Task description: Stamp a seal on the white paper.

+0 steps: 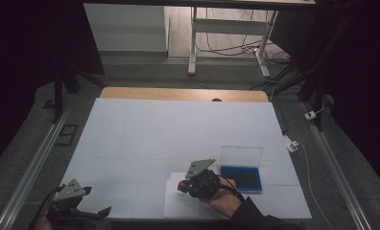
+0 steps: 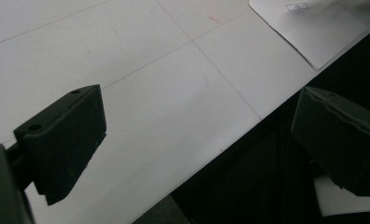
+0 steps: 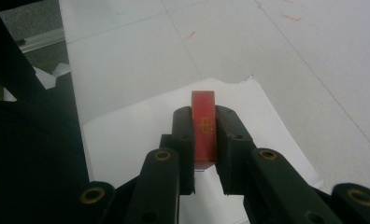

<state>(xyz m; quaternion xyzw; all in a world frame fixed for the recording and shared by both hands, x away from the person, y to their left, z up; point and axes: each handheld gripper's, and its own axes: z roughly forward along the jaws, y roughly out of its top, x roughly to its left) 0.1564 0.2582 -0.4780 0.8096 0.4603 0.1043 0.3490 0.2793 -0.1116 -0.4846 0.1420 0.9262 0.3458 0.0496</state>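
While the left gripper [image 1: 89,214] hangs open and empty, the right gripper [image 3: 204,140] pinches a red block [image 3: 203,128] between its pads above a paper sheet [image 3: 141,126].

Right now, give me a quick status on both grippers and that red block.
Right gripper shut on red block, over the white sheet. Left gripper open, idle at table edge. Blue ink pad beside, nothing blocking.

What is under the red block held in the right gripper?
A white paper sheet lies on the table beneath the red block, which the right gripper clamps. The block's lower end is hidden by the jaws, so contact with the paper cannot be told.
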